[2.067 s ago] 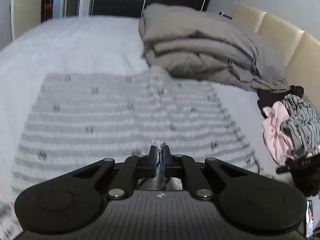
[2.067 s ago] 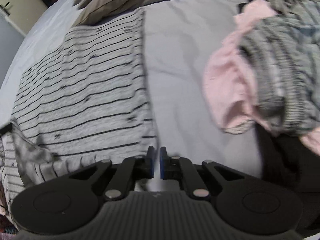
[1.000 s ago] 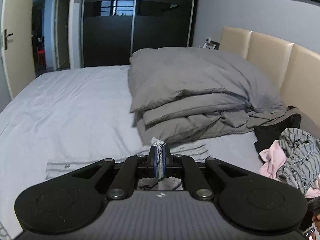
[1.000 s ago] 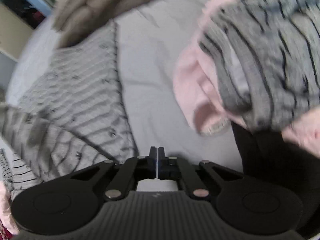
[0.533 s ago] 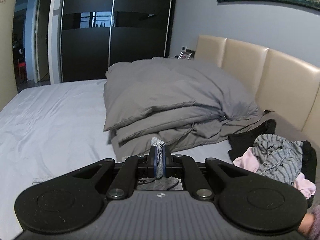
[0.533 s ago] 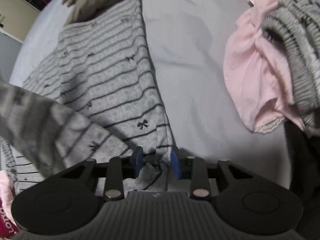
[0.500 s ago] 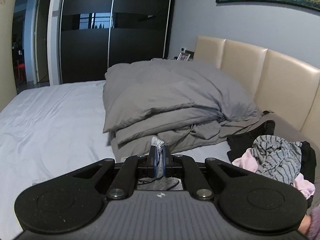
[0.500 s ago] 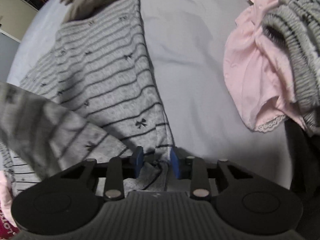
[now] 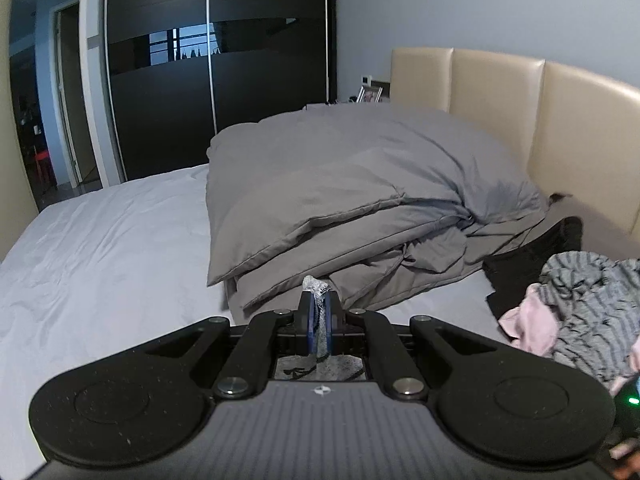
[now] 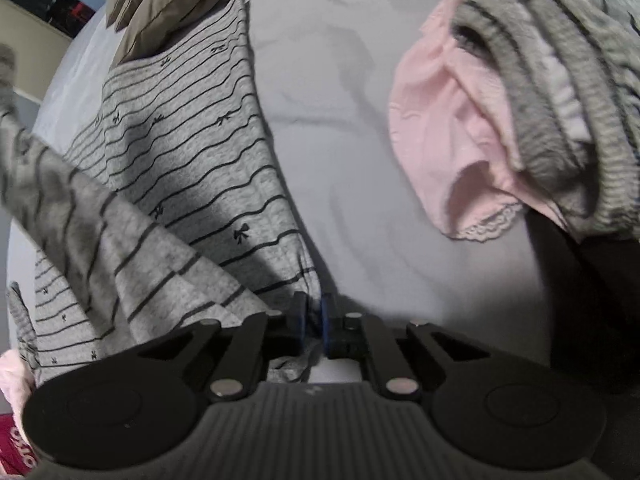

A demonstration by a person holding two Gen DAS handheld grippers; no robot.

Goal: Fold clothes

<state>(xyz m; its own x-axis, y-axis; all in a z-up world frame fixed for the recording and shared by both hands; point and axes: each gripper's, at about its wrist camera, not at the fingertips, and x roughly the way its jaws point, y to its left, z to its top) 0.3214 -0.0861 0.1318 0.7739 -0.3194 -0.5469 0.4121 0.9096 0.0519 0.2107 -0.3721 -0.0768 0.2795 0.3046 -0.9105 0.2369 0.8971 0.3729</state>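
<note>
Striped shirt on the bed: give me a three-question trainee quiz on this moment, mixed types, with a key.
1. True or false: the left gripper is shut on a pinch of grey fabric.
2. Multiple choice: in the right wrist view, the pink garment lies A) on the striped shirt, B) apart from it, across bare sheet, C) under the duvet.
3. Fill in: the right gripper has closed on the shirt's ____.

Key: 1 true; 2 B; 3 edge (near corner).
</note>
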